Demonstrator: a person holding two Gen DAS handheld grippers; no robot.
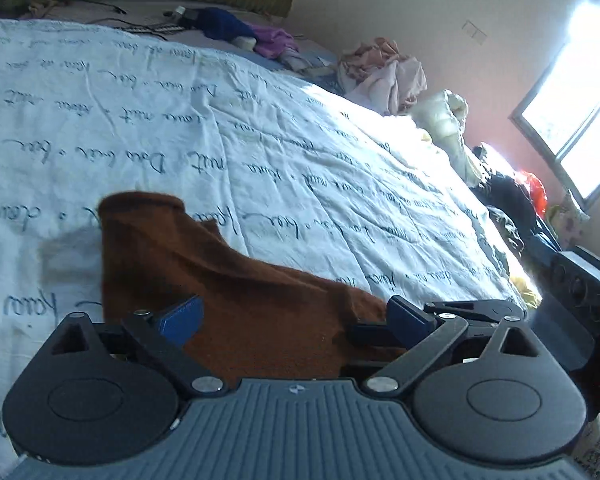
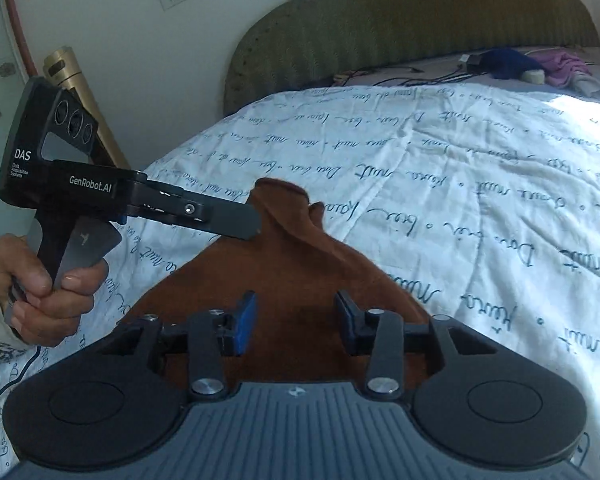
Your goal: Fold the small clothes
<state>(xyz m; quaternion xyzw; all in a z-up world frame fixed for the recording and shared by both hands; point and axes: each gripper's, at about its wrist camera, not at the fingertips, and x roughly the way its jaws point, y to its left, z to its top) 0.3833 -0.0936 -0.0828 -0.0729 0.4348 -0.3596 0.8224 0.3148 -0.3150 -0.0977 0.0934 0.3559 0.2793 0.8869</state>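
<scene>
Left wrist view: the left hand-held gripper (image 1: 296, 318) stands spread wide, its blue pads clear of the cloth on either side. A small brown garment (image 1: 228, 280) lies on the bed (image 1: 260, 128) right in front of it, running under the open jaws, with one narrow end sticking up and away towards the upper left. Nothing is pinched here. A heap of other clothes (image 1: 384, 76) sits well apart at the far edge of the bed.

Right wrist view: the right hand-held gripper (image 2: 296, 318) is partly closed, and the brown garment shows between its pads; whether the pads actually press the cloth I cannot tell. The left hand-held gripper comes in from the left, held by a hand (image 2: 48, 284), and its tip sits at the raised end of the garment.

The step in hand looks like setting up a fold of the raised end over the body of the garment. To do it well, the left gripper should take that end by its edge, not a bunched middle, while the right one keeps the near side pinned flat. Lay the fold over low and slowly, so the soft fabric does not drag, then smooth it before letting go.
</scene>
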